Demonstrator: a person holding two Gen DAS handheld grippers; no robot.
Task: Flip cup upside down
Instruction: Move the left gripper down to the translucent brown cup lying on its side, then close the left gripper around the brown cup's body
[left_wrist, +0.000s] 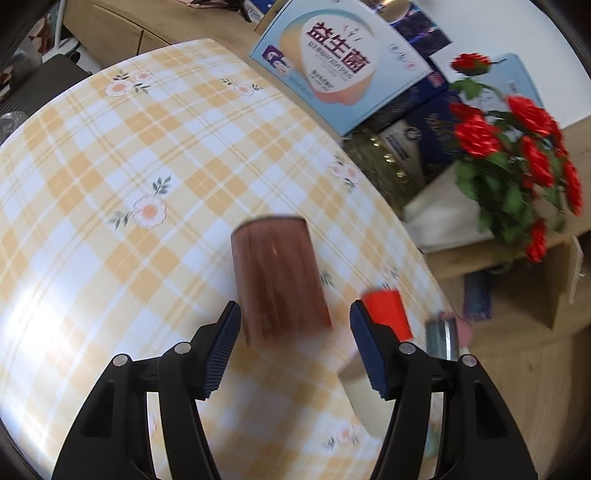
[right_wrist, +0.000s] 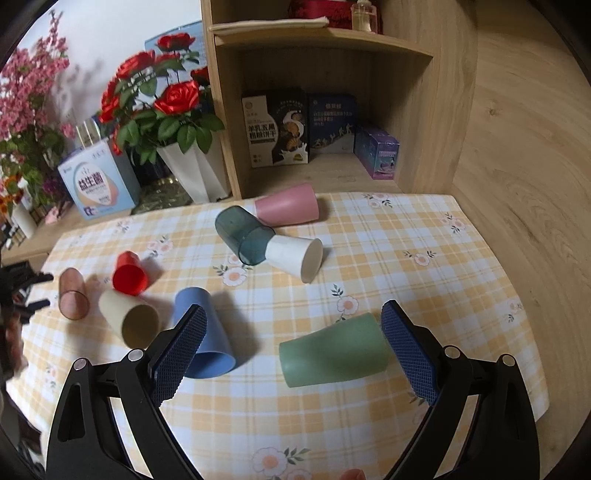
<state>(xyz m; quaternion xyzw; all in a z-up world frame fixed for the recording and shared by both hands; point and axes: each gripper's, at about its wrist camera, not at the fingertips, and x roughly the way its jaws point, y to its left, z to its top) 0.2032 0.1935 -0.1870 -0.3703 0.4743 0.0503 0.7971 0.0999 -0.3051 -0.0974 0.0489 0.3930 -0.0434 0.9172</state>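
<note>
left tool (left_wrist: 295, 325) spread wide around brown cup (left_wrist: 279, 277), my likely pick | right tool (right_wrist: 293, 332) gaping, idle; green cup (right_wrist: 332, 354) at its 3 o'clock on desk (right_wrist: 424, 240)

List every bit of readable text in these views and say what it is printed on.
"益生菌": light blue box, also seen beside the roses.
"羊乳五黑粗粮饼干": black-and-white box on the shelf; that reading is uncertain.
Dark blue box and purple box: print too small to read.
Cups: no text.

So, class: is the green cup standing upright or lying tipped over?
Tipped over. The green cup lies on its side on the checked tablecloth, its round end facing left.
</note>
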